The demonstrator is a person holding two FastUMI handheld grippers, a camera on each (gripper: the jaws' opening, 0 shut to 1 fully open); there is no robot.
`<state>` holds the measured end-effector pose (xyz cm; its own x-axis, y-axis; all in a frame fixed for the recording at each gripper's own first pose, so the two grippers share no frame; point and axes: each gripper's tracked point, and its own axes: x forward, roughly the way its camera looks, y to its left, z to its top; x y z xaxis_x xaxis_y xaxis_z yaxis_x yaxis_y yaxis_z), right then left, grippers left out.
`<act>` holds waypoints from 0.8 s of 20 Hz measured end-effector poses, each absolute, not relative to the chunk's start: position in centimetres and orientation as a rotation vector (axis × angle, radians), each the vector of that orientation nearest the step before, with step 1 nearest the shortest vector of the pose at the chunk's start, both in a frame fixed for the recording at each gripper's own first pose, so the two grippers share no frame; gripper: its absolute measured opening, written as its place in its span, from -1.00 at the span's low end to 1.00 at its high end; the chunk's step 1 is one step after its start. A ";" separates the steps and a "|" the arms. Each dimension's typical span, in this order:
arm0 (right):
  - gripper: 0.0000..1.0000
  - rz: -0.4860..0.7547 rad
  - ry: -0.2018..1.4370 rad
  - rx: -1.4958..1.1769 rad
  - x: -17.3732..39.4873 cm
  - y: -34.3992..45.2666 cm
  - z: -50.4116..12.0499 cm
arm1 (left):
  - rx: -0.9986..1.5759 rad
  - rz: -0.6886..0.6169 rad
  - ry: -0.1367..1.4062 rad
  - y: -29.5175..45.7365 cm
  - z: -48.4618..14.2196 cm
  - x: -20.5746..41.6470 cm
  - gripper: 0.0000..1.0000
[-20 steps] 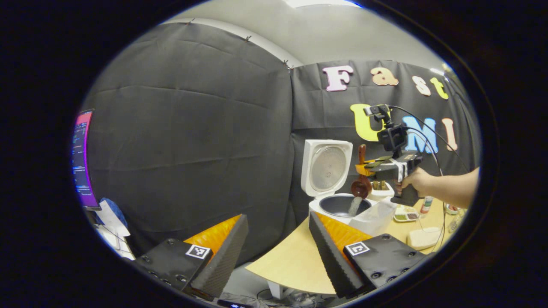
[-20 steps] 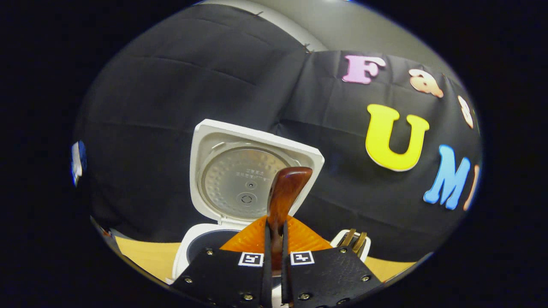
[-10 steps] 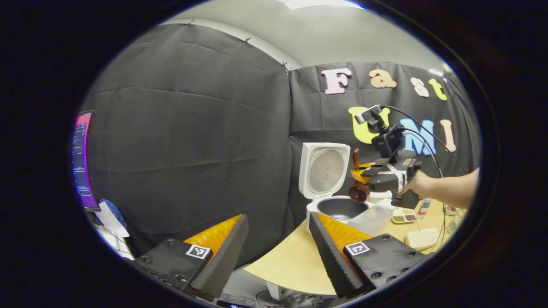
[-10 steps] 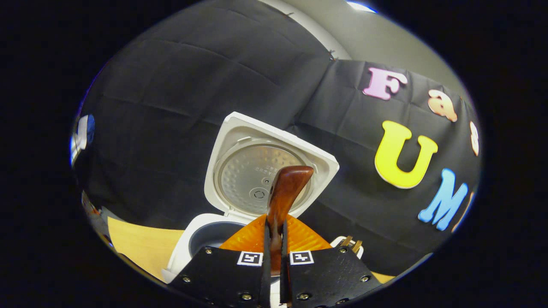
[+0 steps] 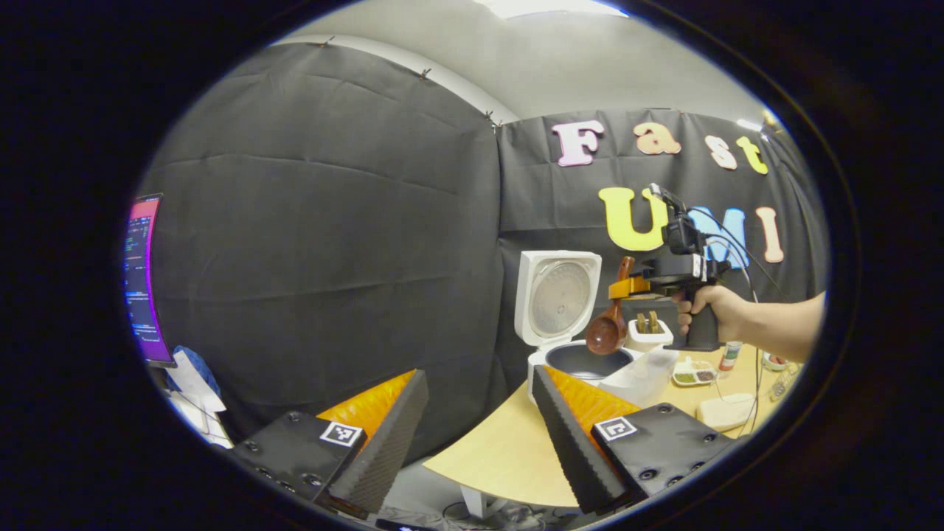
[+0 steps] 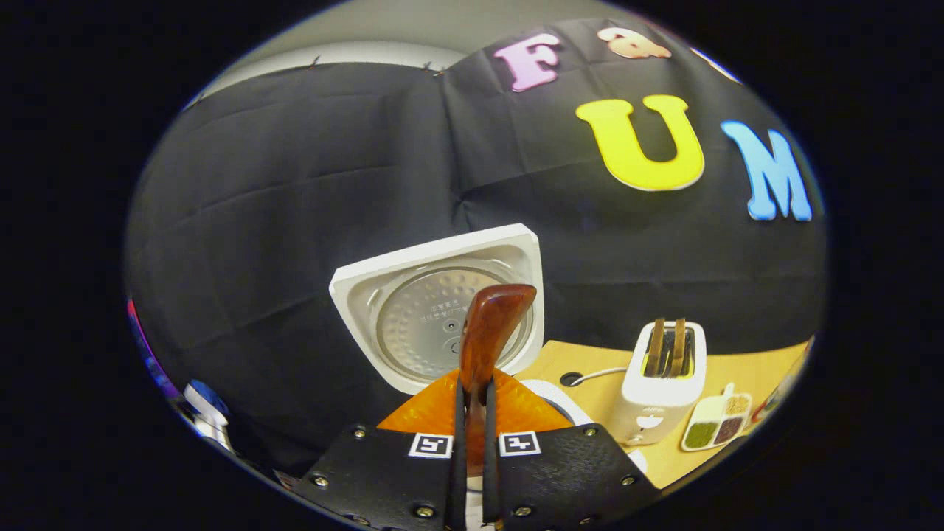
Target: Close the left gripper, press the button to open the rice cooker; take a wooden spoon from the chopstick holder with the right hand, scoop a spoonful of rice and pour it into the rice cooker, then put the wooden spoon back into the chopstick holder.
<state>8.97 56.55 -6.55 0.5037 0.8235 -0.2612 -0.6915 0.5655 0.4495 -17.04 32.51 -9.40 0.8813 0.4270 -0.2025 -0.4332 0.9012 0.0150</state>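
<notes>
Right gripper (image 5: 623,287) is clamping the wooden spoon (image 5: 609,327) by its handle, both fingers pressing it, bowl hanging just above the rice cooker (image 5: 560,310) pot, lid standing open behind. Bowl is tipping down, probably to let the rice slide off. Chopstick holder (image 6: 658,383) is sitting just right of the cooker, likely next stop. Left gripper (image 5: 479,420) is idling well short of the cooker, fingers apart.

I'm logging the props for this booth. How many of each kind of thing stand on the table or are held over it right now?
Rice cooker: 1
Wooden spoon: 1
Chopstick holder: 1
Divided dish: 1
Clear tub: 1
Small bottle: 1
Total: 6
The spoon is clamped in the right hand-held gripper.
</notes>
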 end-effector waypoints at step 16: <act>-0.82 0.707 0.563 0.598 11.1 41.4 -6.1 | -0.032 0.263 0.101 26.5 -4.4 -10.2 0.84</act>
